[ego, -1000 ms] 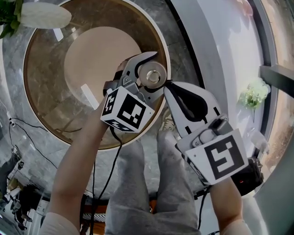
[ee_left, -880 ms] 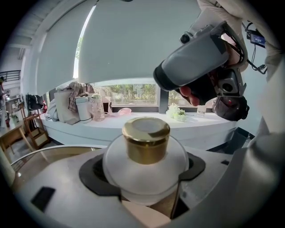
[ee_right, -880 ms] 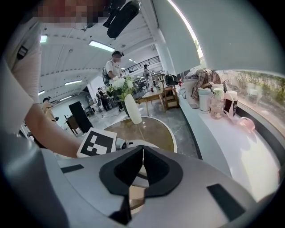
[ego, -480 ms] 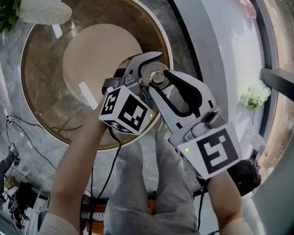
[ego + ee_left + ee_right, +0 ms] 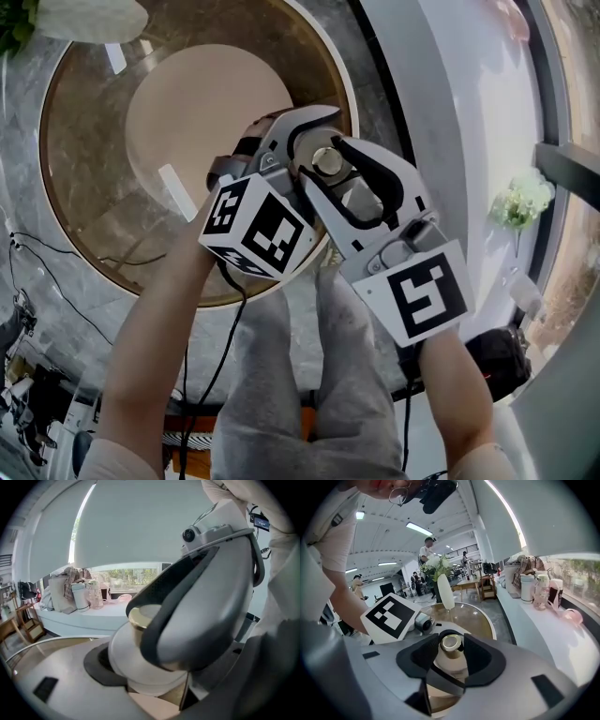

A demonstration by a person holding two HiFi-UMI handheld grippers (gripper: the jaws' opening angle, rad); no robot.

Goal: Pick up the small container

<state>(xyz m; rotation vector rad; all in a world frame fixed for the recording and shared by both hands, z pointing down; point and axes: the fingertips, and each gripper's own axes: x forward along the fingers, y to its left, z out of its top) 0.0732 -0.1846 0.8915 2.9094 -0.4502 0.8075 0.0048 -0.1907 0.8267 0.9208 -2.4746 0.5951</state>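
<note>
The small container [image 5: 328, 161], a round white pot with a gold-rimmed top, hangs over the near edge of the round glass table [image 5: 94, 187]. My left gripper [image 5: 317, 142] is shut on it from the left. My right gripper [image 5: 328, 174] reaches in from the lower right, and its jaws are opening with the container between them. In the right gripper view the gold top [image 5: 451, 643] sits between the two black pads [image 5: 420, 657], which stand slightly apart from it. In the left gripper view the container [image 5: 140, 617] is partly hidden behind the right gripper's grey jaw.
A white vase [image 5: 84, 19] with flowers stands at the table's far side. A white curved ledge [image 5: 450, 103] runs along the right with cups and bottles [image 5: 534, 590] on it. My grey-trousered legs [image 5: 281, 375] are below. Cables [image 5: 56, 262] lie on the floor at the left.
My right gripper has moved up and left to the container, and its jaws have gone from shut to wide around it. The left gripper has kept its hold.
</note>
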